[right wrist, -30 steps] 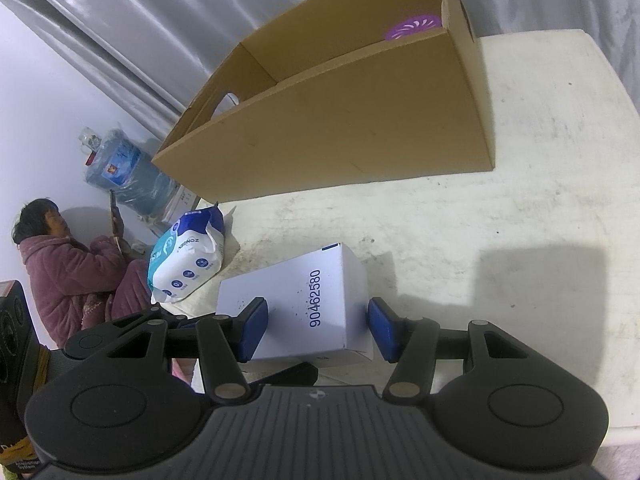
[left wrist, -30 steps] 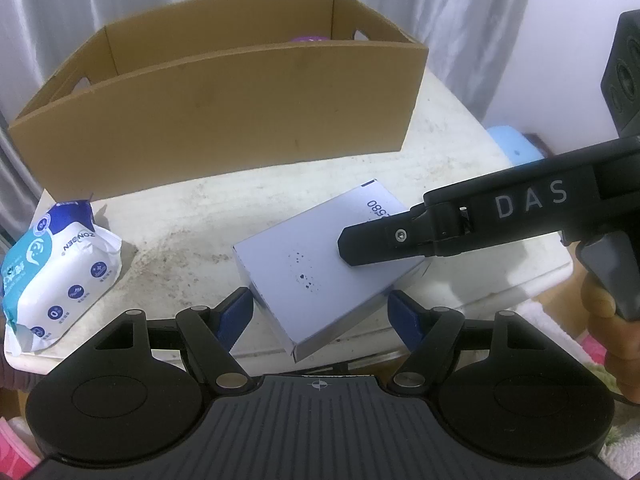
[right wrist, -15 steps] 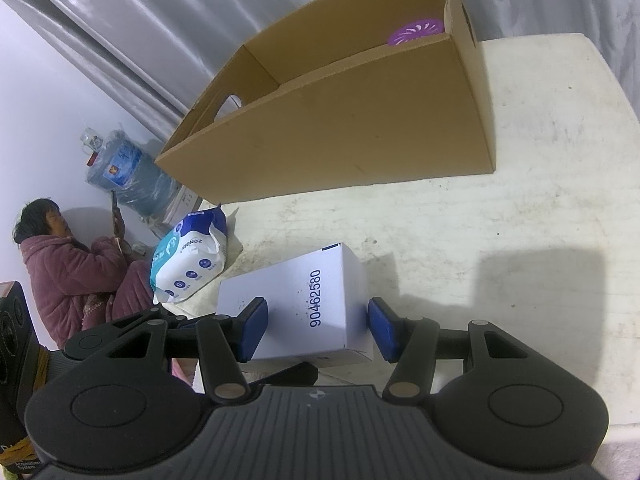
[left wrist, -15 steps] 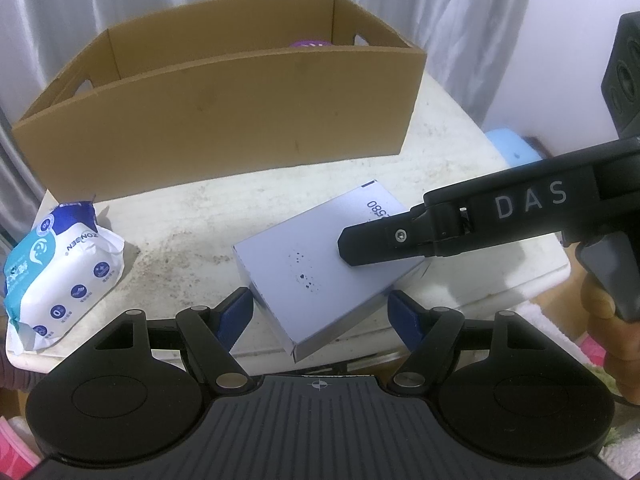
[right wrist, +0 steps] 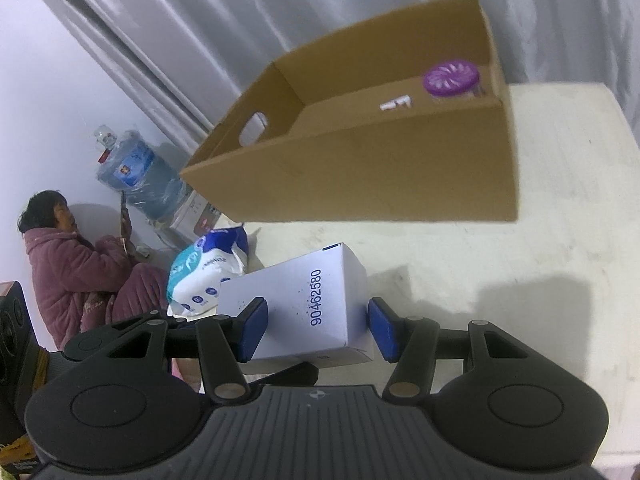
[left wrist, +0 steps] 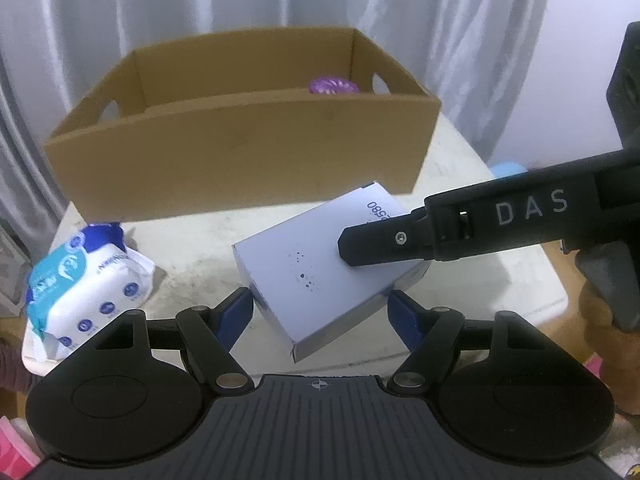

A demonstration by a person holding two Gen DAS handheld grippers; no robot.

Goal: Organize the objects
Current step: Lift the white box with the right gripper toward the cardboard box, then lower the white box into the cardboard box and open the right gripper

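A white box [left wrist: 320, 272] printed with a number is tilted over the front edge of the white table [left wrist: 192, 248]. My left gripper [left wrist: 320, 314] is shut on its near end, blue pads against both sides. My right gripper [right wrist: 316, 328] is shut on the same white box [right wrist: 304, 300] across its width; one of its black fingers [left wrist: 384, 240] lies across the box top in the left wrist view. Behind stands an open cardboard carton [left wrist: 240, 152] with a purple round lid [left wrist: 332, 86] inside. A blue-and-white wipes pack [left wrist: 80, 280] lies at the table's left.
The carton [right wrist: 360, 172] also holds a small white item [right wrist: 396, 103] beside the purple lid [right wrist: 452, 77]. A person [right wrist: 72, 264] in a pink robe sits on the floor to the left, near a water bottle [right wrist: 132, 168]. Grey curtains hang behind.
Both views have risen and now look further into the carton, showing the purple lid. The white box keeps its place between both pairs of pads, so it has come up with them.
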